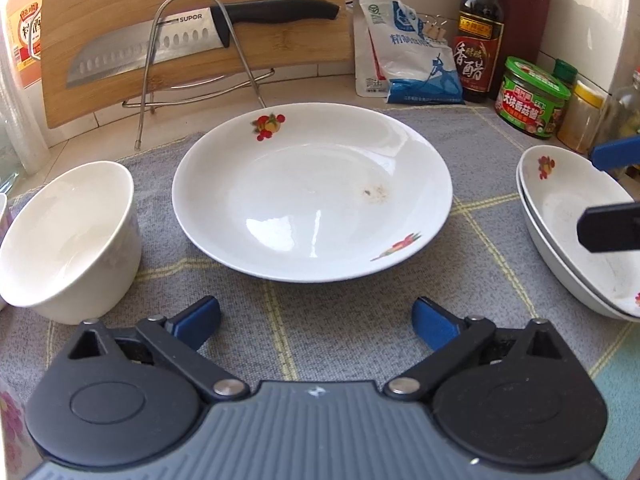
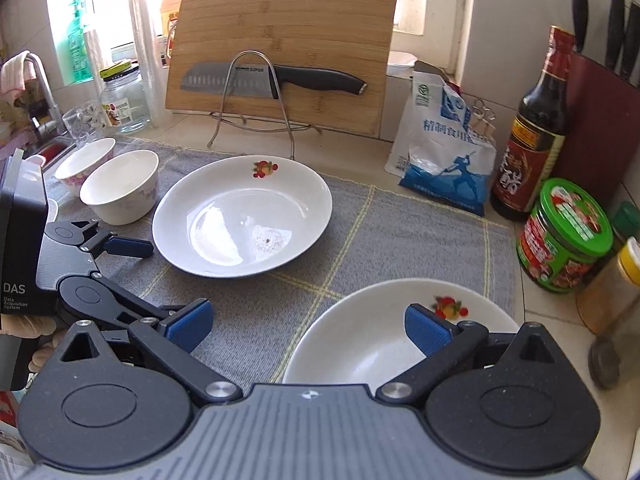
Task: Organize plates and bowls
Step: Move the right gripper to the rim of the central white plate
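Note:
A white fruit-print plate [image 1: 312,192] lies on the grey mat, just ahead of my open, empty left gripper [image 1: 316,322]; it also shows in the right wrist view [image 2: 240,216]. A plain white bowl [image 1: 68,240] stands to its left, also seen from the right [image 2: 120,186], with a flowered bowl [image 2: 84,164] behind it. Two stacked plates [image 1: 568,224] sit at the right; in the right wrist view the stack [image 2: 360,340] lies under my open, empty right gripper [image 2: 308,328]. The right gripper's fingers [image 1: 608,228] hover over the stack.
A bamboo cutting board [image 2: 284,48] with a knife [image 2: 272,78] on a wire rack stands at the back. A salt bag [image 2: 444,160], vinegar bottle [image 2: 536,132], green-lidded jar [image 2: 564,236] and spice jars line the right. Glass jar, faucet and sink are at far left.

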Demonstrator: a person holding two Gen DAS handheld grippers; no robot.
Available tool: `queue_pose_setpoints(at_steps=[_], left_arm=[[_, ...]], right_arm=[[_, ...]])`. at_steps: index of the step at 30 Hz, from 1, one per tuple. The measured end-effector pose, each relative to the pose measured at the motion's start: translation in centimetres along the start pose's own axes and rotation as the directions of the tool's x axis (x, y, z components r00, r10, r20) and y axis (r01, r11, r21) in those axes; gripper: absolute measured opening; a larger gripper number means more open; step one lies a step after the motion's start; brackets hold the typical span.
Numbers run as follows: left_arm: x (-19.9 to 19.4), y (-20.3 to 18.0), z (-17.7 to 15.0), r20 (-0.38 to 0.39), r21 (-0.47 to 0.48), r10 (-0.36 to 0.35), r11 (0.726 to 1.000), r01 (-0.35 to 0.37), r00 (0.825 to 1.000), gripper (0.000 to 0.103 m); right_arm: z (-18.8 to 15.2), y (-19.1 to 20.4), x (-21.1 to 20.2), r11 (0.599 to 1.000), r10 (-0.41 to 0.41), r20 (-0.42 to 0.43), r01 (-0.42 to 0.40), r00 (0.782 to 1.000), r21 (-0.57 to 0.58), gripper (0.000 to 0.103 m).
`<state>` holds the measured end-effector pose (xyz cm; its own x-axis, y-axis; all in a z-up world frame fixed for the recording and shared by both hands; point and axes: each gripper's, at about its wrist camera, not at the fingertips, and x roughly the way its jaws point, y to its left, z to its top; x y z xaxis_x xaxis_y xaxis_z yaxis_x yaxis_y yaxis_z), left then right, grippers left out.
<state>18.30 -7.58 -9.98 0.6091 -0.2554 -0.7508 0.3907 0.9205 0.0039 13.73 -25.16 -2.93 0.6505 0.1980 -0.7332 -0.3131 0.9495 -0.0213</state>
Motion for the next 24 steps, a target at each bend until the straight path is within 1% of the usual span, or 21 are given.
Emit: queue_pose_setpoints(at_steps=[4, 7, 11, 15, 21, 23, 24], left_arm=[[0.4, -0.3, 0.2, 0.02, -0.01, 0.013, 1.0, -0.013, 1.0, 0.103], [0.7, -0.3, 0.5, 0.027, -0.018, 0.02, 1.0, -0.02, 0.999, 0.103], [0.9, -0.4, 0.6, 0.035, -0.031, 0.033, 0.999, -0.032, 0.999, 0.103], [0.9, -0.5, 0.6, 0.046, -0.043, 0.046, 0.998, -0.044, 0.998, 0.103], [1.0, -0.5, 0.5, 0.07, -0.055, 0.055, 0.997, -0.051, 0.996, 0.103], [1.0, -0.5, 0.5, 0.071, -0.058, 0.055, 0.997, -0.051, 0.996, 0.103], [1.0, -0.5, 0.5, 0.072, -0.059, 0.054, 0.997, -0.05, 0.996, 0.103]], right_arm=[[1.9, -1.4, 1.5, 0.996, 0.075, -0.02, -0.076, 0.997, -0.054, 0.103], [3.3, -2.0, 2.9, 0.986, 0.132, -0.051, -0.136, 0.99, -0.093, 0.103], [4.8, -2.4, 4.8, 0.974, 0.17, -0.096, -0.183, 0.981, -0.136, 0.103], [6.2, -2.3, 6.7, 0.966, 0.195, -0.132, -0.214, 0.972, -0.148, 0.103], [8.1, -2.3, 10.5, 0.95, 0.251, -0.224, -0.284, 0.942, -0.132, 0.103], [8.5, -2.3, 12.0, 0.944, 0.269, -0.258, -0.307, 0.928, -0.12, 0.103], [8.6, -2.3, 12.7, 0.937, 0.286, -0.28, -0.328, 0.916, -0.117, 0.103]])
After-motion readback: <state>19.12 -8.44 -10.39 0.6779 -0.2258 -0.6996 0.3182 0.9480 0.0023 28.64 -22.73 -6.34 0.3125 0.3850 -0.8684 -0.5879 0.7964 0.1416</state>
